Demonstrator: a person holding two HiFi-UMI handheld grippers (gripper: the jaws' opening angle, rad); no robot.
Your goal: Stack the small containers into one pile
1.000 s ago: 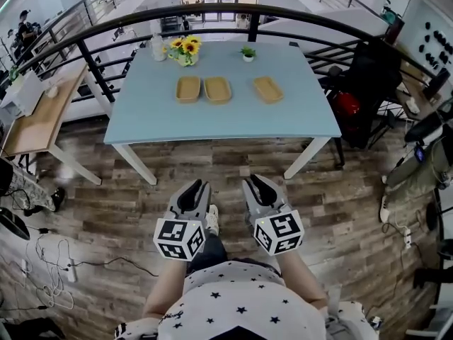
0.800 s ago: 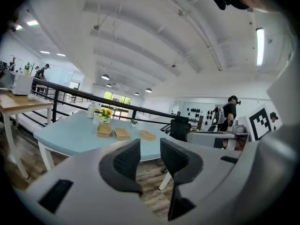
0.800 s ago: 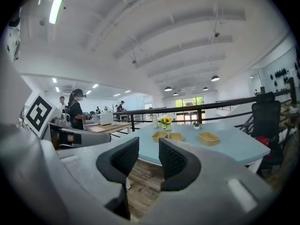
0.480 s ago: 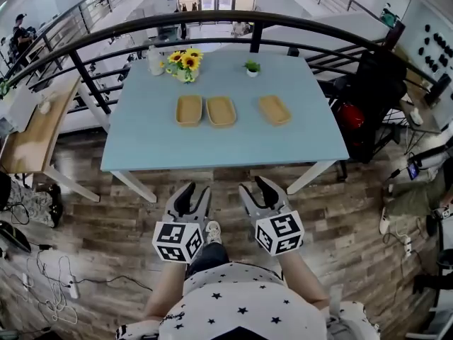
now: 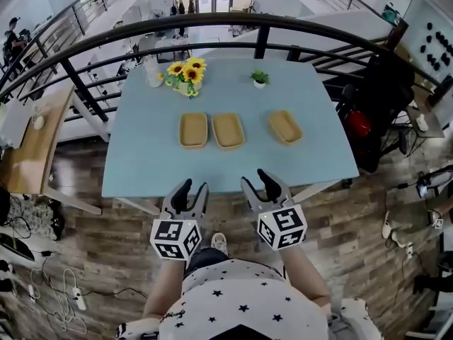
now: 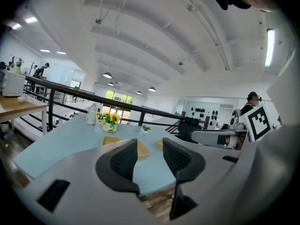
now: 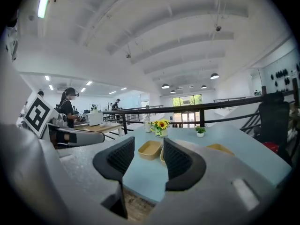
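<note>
Trays lay in a row on the table: left tray, middle tray just beside it, right tray apart. Left gripper and right gripper hovered by the near edge, jaws just opened wide, nothing between them. Best approach, I judged: reach farther, pinch one tray's rim, and nest it squarely in its neighbour.

- Left container: shallow tan tray with rounded corners, empty, upright, flat on the blue table.
- Middle container: same kind, just beside the left one at its 3 o'clock, not stacked.
- Right container: same kind, set apart at the middle one's 3 o'clock, turned slightly askew.
</note>
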